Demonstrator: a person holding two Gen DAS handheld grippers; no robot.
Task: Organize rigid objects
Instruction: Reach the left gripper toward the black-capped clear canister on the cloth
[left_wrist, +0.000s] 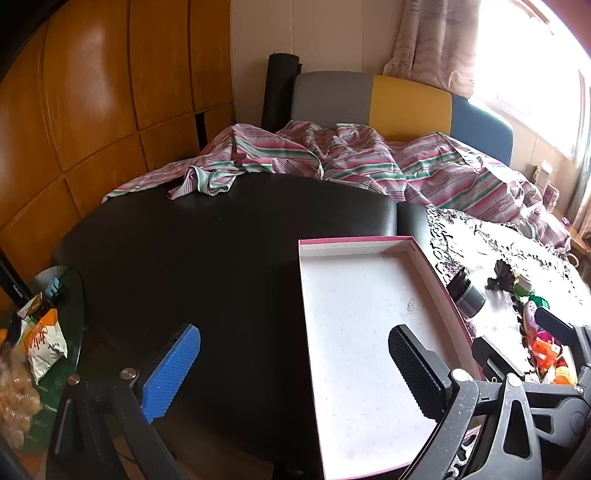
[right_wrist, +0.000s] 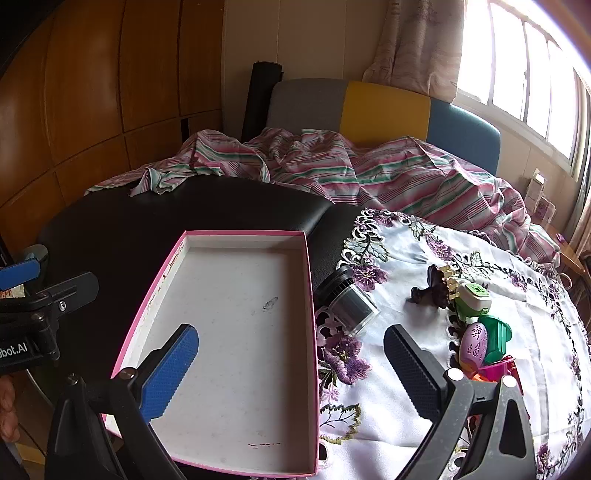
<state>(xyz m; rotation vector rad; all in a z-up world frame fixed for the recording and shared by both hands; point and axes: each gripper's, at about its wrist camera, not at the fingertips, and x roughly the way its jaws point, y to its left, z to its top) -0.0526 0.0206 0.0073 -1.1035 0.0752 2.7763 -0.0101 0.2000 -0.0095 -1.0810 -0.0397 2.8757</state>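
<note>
A shallow pink-edged white box (right_wrist: 236, 325) (left_wrist: 362, 332) lies open on the black table with nothing in it. Right of it, on an embroidered white cloth (right_wrist: 424, 369), a dark jar with a black lid (right_wrist: 349, 301) (left_wrist: 466, 293) lies on its side. Further right sit a dark hair claw (right_wrist: 432, 288), a light-green punch (right_wrist: 472, 299), a dark-green piece (right_wrist: 496, 338), a lilac egg-shaped toy (right_wrist: 473, 345) and pink and orange pieces (right_wrist: 498, 371). My left gripper (left_wrist: 293, 373) hangs open over the box's left edge. My right gripper (right_wrist: 291, 373) is open above the box's right wall and holds nothing.
A striped pink-and-green sheet (right_wrist: 351, 173) covers a sofa behind the table. Wooden cabinets (left_wrist: 92, 110) fill the left wall. Snack bags (left_wrist: 44, 343) sit on a glass side table at the far left. A window (right_wrist: 524, 74) lights the right side.
</note>
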